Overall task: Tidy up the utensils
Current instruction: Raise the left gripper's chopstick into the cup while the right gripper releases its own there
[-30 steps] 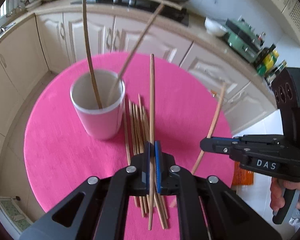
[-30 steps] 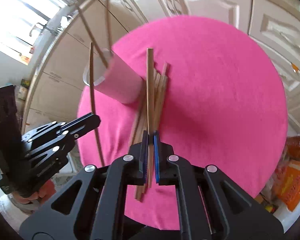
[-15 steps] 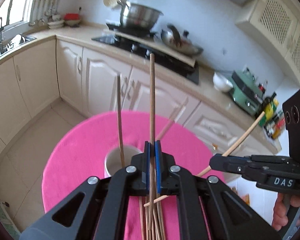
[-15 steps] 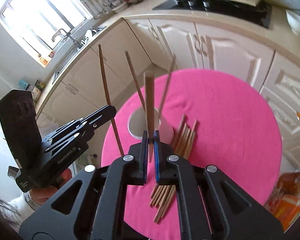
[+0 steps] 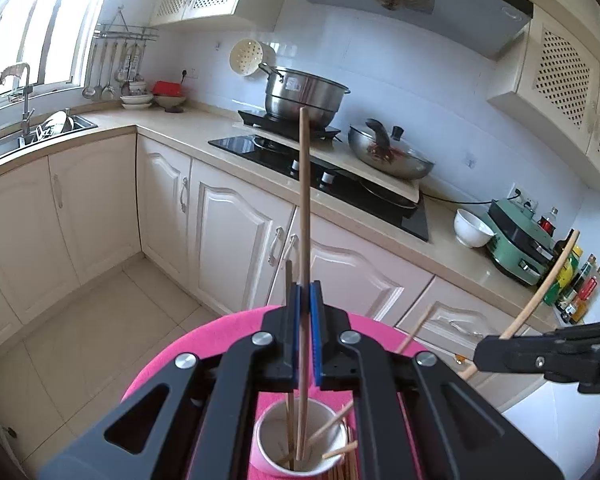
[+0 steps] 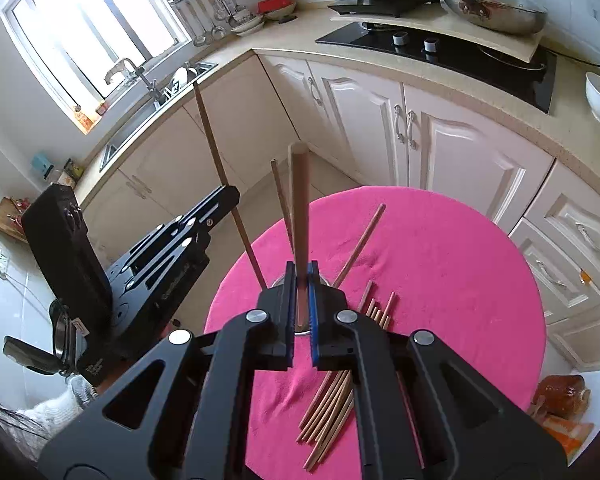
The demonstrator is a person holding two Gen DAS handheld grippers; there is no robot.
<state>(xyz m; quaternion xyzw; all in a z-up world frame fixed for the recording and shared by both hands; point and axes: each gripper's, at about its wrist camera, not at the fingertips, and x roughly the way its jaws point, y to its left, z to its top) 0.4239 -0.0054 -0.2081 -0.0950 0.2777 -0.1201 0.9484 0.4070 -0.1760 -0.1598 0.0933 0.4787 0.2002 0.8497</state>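
Above the pink surface (image 6: 440, 264), one chopstick (image 5: 305, 216) is pinched upright by the left gripper (image 5: 305, 334), its tip inside the cup (image 5: 300, 446); another chopstick (image 6: 300, 208) is clamped by the right gripper (image 6: 300, 300). Loose chopsticks (image 6: 332, 404) are left lying beside the cup.

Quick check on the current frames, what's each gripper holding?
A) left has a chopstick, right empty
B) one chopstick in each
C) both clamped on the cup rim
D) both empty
B: the left gripper is shut on a chopstick that hangs down into the cup, and the right gripper is shut on another chopstick; more chopsticks lie on the pink table.
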